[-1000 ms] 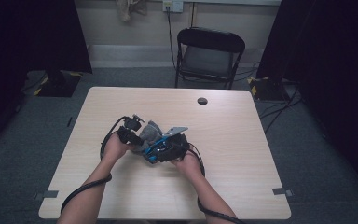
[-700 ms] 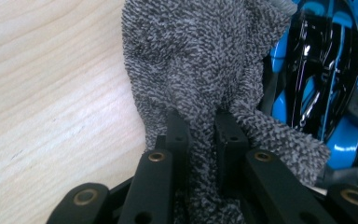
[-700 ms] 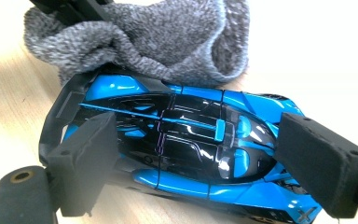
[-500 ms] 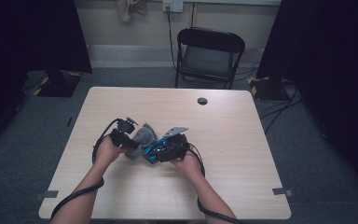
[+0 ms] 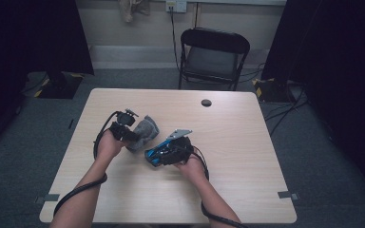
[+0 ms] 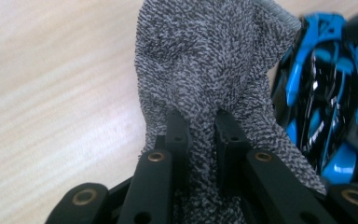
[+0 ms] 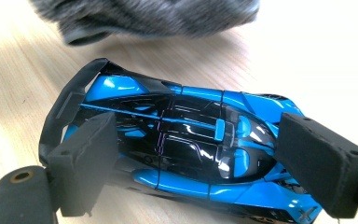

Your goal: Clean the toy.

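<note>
While clamped, cloth (image 6: 205, 74) beside car (image 7: 186, 140)

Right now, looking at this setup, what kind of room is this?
Probably a recording studio or lab rather than a home: one pale wooden table on grey carpet, black curtains at both sides, a black folding chair, and cables along the floor.

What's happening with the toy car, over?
Left tongs shut on grey cloth. Right tongs grip blue toy car. Cloth beside car. Nothing blocking.
</note>
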